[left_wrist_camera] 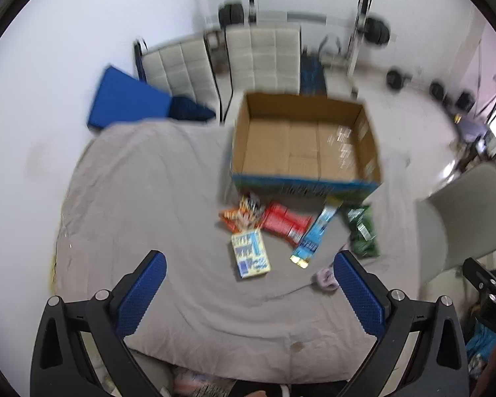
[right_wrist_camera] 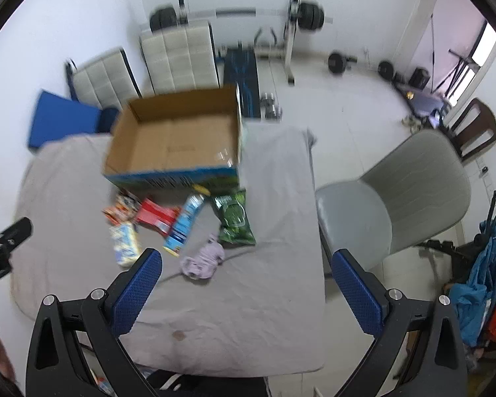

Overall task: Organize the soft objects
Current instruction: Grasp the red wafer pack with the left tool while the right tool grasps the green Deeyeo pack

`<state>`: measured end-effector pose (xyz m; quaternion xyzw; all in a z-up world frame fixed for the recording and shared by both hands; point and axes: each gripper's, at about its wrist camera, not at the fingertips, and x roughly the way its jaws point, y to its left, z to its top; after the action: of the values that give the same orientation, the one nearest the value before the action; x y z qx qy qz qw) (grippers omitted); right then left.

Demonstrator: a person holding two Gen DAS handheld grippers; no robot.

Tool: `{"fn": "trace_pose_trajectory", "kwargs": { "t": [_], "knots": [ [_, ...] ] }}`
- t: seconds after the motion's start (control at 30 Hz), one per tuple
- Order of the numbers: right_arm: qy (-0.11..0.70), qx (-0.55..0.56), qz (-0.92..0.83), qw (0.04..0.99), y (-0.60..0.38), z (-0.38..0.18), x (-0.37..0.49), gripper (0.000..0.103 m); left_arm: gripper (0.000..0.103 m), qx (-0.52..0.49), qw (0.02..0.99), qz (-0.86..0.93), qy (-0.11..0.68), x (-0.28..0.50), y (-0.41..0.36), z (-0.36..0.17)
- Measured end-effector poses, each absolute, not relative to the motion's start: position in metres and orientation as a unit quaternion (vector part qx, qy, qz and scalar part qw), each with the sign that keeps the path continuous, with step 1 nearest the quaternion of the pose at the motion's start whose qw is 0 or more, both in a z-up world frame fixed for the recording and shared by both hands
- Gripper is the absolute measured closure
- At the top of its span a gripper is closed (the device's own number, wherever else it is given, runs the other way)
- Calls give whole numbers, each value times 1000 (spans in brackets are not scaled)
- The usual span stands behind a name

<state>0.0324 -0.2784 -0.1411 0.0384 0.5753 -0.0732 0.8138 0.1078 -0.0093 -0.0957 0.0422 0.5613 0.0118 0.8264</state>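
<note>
- Right claw: jaws wide apart, holding nothing; hovers above the cloth-covered bench.
- Left claw: likewise spread and empty.
- Lilac soft bundle: crumpled fabric, just ahead of the right claw, the nearer one.
- Glossy packets: flat, lying before the open cardboard box, apparently empty.

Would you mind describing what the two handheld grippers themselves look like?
Both the left gripper and right gripper match: black angular linkage arms with silver pivot bolts, each carrying two flat fingers faced with blue, finely dotted pads. No cables or sleeves show.
</note>
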Motion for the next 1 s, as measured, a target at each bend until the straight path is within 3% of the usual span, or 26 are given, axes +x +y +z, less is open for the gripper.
{"fn": "trace_pose_trajectory", "kwargs": {
  "t": [0.23, 0.33, 0.4, 0.73, 0.93, 1.0],
  "knots": [
    [643, 57, -67, 761, -292, -281, 109, 1, 1, -84, 730, 9, 679, 188, -2, -228],
    [655, 78, -73, 748, -298, -326, 137, 6, 14, -141, 696, 28, 704, 211, 3, -274],
    [666, 105, -73, 735, -301, -354, 155, 9, 17, -179, 665, 37, 724, 227, 3, -309],
    [691, 162, -74, 701, -307, -431, 186, 9, 21, -266, 582, 84, 764, 254, -8, -399],
    [702, 187, -71, 683, -312, -462, 195, 24, 22, -299, 591, 99, 743, 263, -11, -421],
    [715, 180, -70, 672, -312, -473, 198, 39, 43, -295, 598, 95, 739, 263, -13, -422]
  ]
}}
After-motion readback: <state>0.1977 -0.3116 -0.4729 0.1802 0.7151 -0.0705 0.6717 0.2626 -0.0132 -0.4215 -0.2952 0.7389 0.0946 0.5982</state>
